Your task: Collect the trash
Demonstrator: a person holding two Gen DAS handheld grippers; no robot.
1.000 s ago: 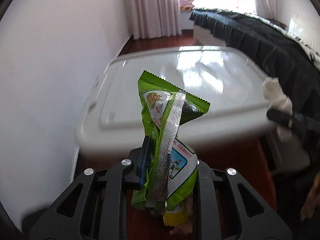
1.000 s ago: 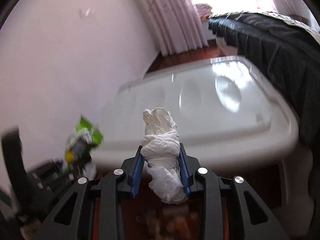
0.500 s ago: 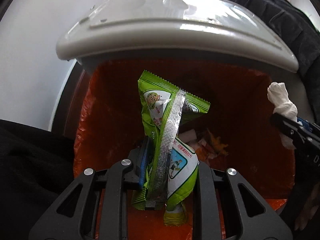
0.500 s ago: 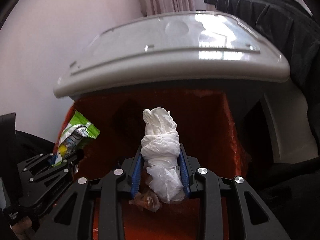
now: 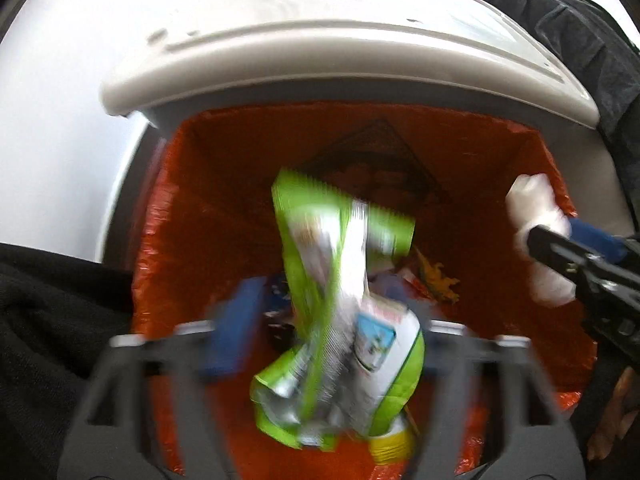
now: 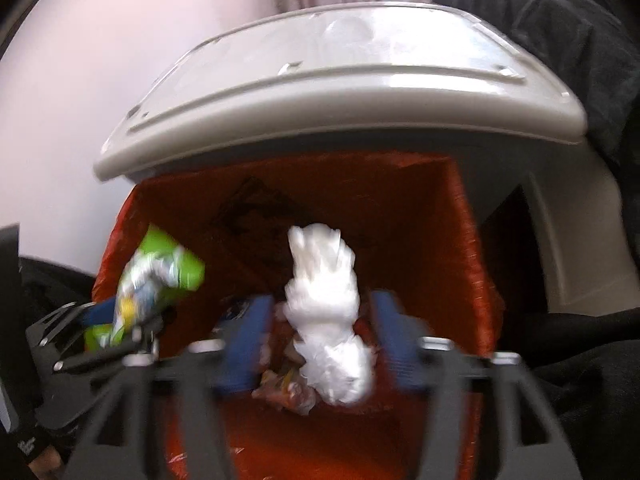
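Note:
A bin lined with an orange bag (image 5: 224,208) stands open below both grippers, its grey lid (image 5: 344,60) raised behind. My left gripper (image 5: 332,320) is open over the bin; a green and white snack wrapper (image 5: 340,312) sits blurred between its spread fingers, no longer clamped. My right gripper (image 6: 320,320) is open too; a wad of white tissue (image 6: 324,312) hangs loose between its blue pads (image 6: 248,344). The wrapper also shows in the right wrist view (image 6: 156,280), the tissue in the left wrist view (image 5: 540,240).
Scraps of trash (image 5: 432,280) lie at the bottom of the bin. A white wall (image 5: 60,120) is at the left. A bed with a black cover (image 5: 580,32) is at the right. Dark clothing (image 5: 48,340) is near the bin's left side.
Both grippers moved lower over the open bin and opened their jaws. The wrapper and the tissue have come loose and are blurred with motion.

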